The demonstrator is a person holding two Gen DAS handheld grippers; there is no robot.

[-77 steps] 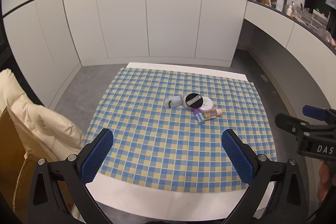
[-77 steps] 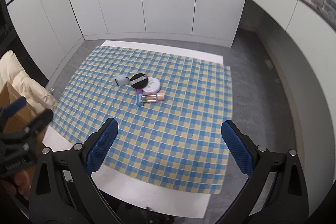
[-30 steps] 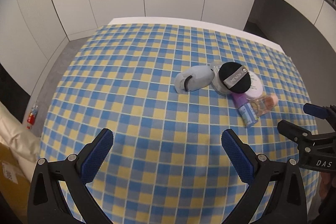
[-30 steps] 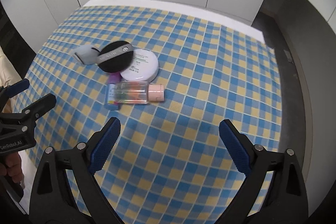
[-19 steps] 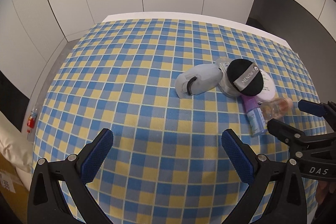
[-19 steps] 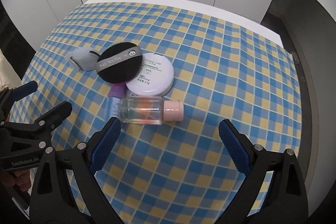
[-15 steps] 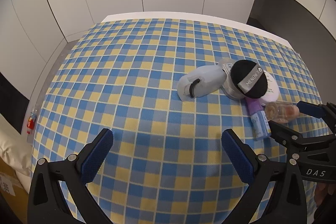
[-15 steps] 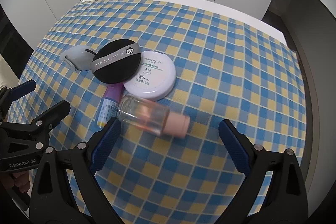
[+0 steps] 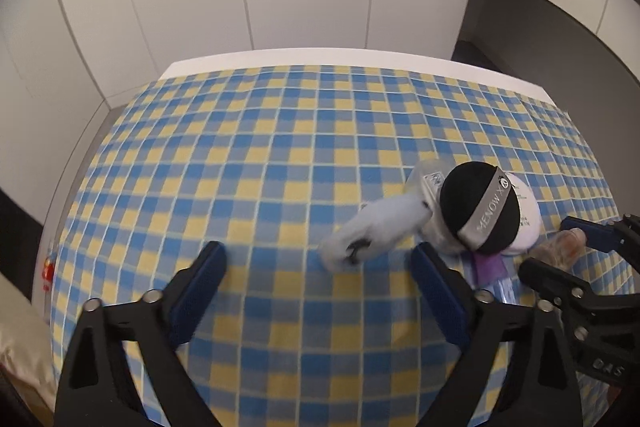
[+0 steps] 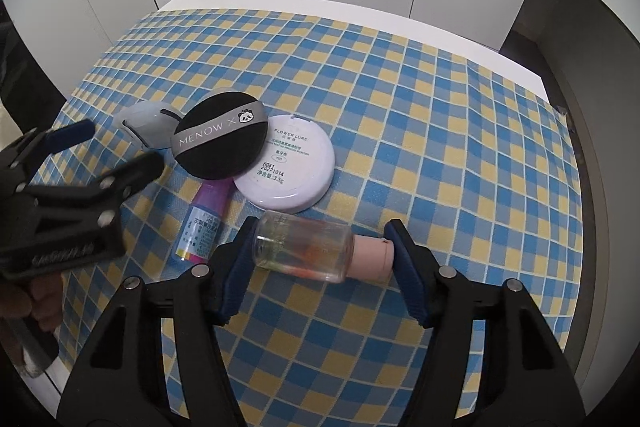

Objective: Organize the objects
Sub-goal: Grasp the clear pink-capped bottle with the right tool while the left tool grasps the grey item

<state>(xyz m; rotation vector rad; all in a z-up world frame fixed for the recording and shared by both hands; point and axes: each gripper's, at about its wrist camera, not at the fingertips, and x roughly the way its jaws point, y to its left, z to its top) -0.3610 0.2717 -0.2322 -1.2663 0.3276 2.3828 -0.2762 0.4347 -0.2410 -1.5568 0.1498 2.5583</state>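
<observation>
**Right fingers closing on the bottle**

My right gripper (image 10: 320,259) has come down over the clear bottle (image 10: 304,253); a second ago its fingers stood wide, now they close end to end on it, pads touching, so I judge the pickup begun. My left gripper (image 9: 316,291) narrows on nothing. Beyond lie the purple tube (image 10: 206,223), white compact (image 10: 290,167) and black puff (image 10: 220,141) on the checked counter (image 10: 440,131).

Each camera sits on its own hand-held gripper and looks steeply down and forward over the checked tablecloth (image 9: 280,155) toward the white cabinets. The right view is the nearer one. Both views share the black powder puff (image 9: 478,213) (image 10: 220,139), the white compact (image 10: 288,167) and the far edge of the surface (image 9: 320,57).
</observation>
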